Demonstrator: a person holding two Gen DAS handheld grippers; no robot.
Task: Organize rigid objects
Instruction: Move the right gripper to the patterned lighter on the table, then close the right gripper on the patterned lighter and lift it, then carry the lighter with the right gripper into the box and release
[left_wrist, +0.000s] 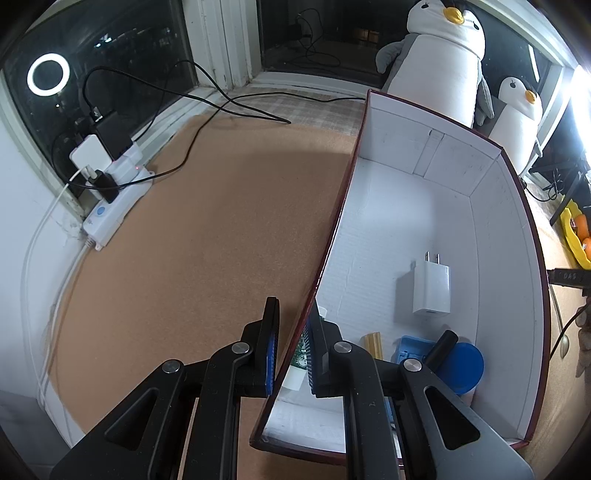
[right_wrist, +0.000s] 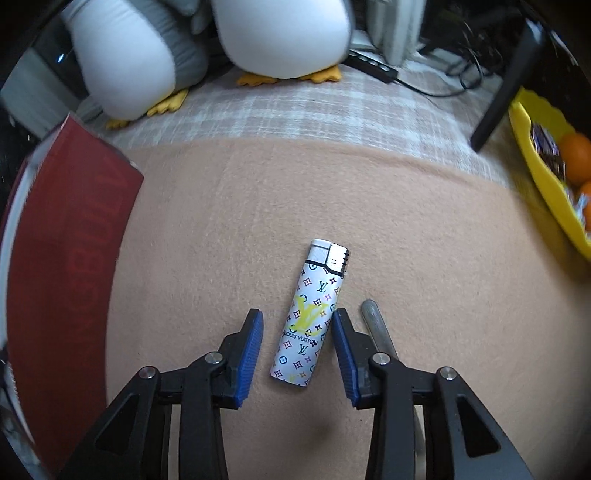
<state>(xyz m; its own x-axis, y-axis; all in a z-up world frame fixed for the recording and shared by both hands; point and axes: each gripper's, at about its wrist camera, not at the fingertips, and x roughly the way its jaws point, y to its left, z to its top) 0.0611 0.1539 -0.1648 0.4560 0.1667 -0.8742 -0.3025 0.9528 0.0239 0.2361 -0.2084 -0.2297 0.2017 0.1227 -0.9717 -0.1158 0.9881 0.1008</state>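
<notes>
Tan felt covers the worktop (left_wrist: 207, 236) in the left wrist view, with a dark window and two plush penguins (left_wrist: 443, 70) at the far side. My left tongs (left_wrist: 291, 354) are pinched onto the near left wall of the red box (left_wrist: 424, 122), one pad either side of the board, holding it steady. Inside lie a white charger (left_wrist: 432, 288), a blue disc (left_wrist: 465, 365), a blue tray (left_wrist: 413, 347), a wooden strip (left_wrist: 373, 343) and a black cylinder (left_wrist: 441, 345).

From the right wrist view, the patterned lighter (right_wrist: 310, 317) lies flat on the felt, well right of the box, pointing away from me. My right tongs (right_wrist: 297, 356) straddle its near half at a narrow gap; the right pad looks just against it, the left pad (right_wrist: 251, 354) not yet touching. A metal handle (right_wrist: 376, 328) lies just beyond the right pad.

I judge the grasp is half made. I'd centre slightly right so both pads meet together, keep clear of that handle, close across the lower body, then lift straight before carrying left.
</notes>
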